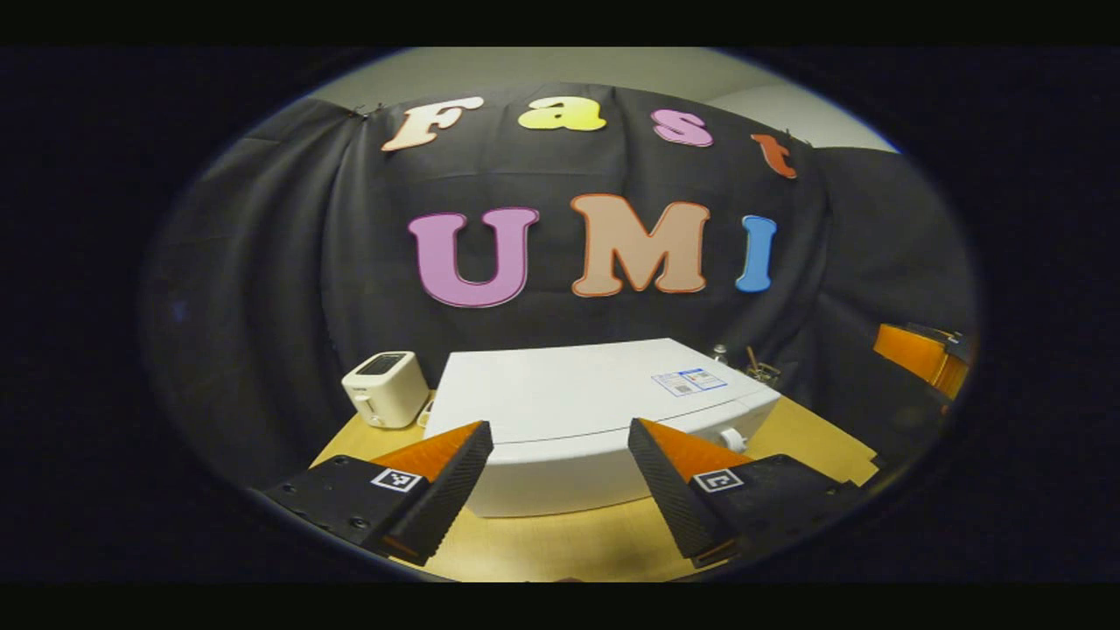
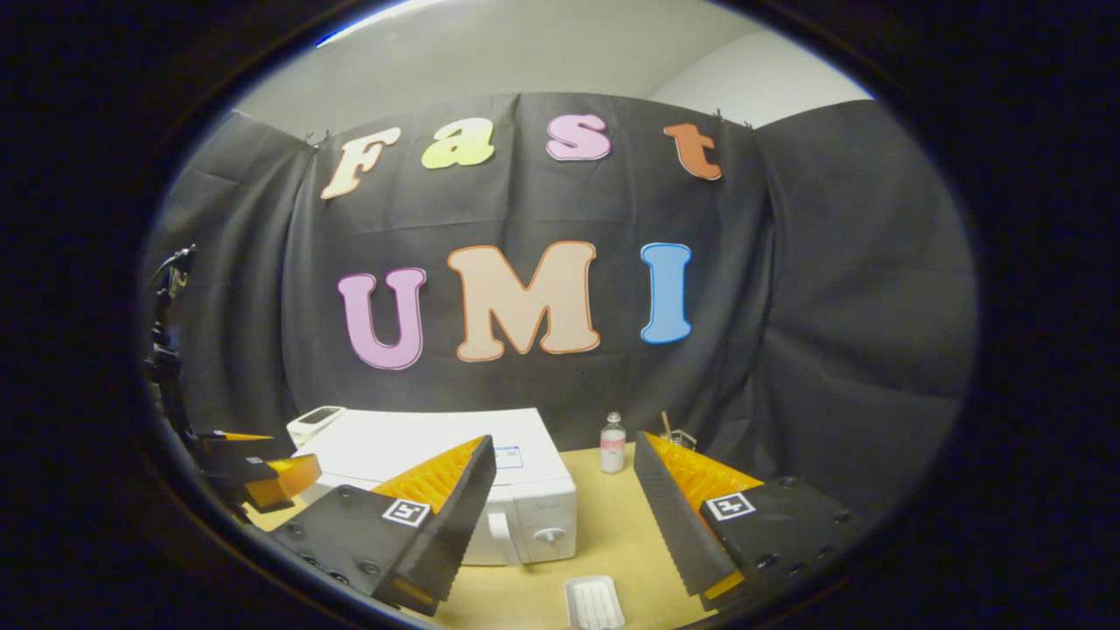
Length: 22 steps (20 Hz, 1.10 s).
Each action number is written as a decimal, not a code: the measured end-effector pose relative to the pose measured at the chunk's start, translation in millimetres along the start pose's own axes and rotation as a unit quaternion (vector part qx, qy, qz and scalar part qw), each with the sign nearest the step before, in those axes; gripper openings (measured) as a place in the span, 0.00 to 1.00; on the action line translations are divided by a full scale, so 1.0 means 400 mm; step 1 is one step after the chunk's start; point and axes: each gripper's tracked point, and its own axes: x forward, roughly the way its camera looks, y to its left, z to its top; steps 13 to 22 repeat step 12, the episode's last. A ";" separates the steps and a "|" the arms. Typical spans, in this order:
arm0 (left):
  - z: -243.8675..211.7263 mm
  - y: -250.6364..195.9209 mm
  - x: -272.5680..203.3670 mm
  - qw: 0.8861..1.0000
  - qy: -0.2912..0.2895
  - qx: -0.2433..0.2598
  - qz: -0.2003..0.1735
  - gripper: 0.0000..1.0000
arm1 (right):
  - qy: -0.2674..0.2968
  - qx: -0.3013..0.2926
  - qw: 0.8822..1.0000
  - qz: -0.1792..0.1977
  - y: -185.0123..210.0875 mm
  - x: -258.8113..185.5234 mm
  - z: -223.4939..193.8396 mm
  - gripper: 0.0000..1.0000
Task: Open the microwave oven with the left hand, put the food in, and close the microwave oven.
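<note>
A white microwave oven (image 1: 595,420) stands on the wooden table with its door closed. My left gripper (image 1: 560,477) hovers open in front of and above it, nothing between the fingers. In the right gripper view the microwave oven (image 2: 490,490) sits left of centre, its knob facing me. My right gripper (image 2: 564,516) is open and holds nothing. A small white tray of food (image 2: 593,602) lies on the table just below and between its fingers. The left gripper (image 2: 262,477) shows at the far left of that view, beside the microwave.
A cream toaster (image 1: 385,388) stands left of the microwave. A small bottle (image 2: 612,444) and a thin stick in a holder (image 2: 674,433) stand behind it on the right. An orange object (image 1: 919,354) sits at the right edge. Black cloth walls the table (image 1: 604,547).
</note>
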 end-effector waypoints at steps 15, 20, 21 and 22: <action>0.017 -0.210 -0.023 1.000 -0.010 -0.011 0.018 0.96 | -0.004 0.033 0.998 0.048 -0.149 -0.047 0.008 0.92; 0.017 -0.210 -0.023 1.000 -0.010 -0.011 0.018 0.96 | -0.004 0.033 0.998 0.048 -0.149 -0.047 0.008 0.92; 0.017 -0.210 -0.023 1.000 -0.010 -0.011 0.018 0.96 | -0.004 0.033 0.998 0.048 -0.149 -0.047 0.008 0.92; 0.017 -0.210 -0.023 1.000 -0.010 -0.011 0.018 0.96 | -0.004 0.033 0.998 0.048 -0.149 -0.047 0.008 0.92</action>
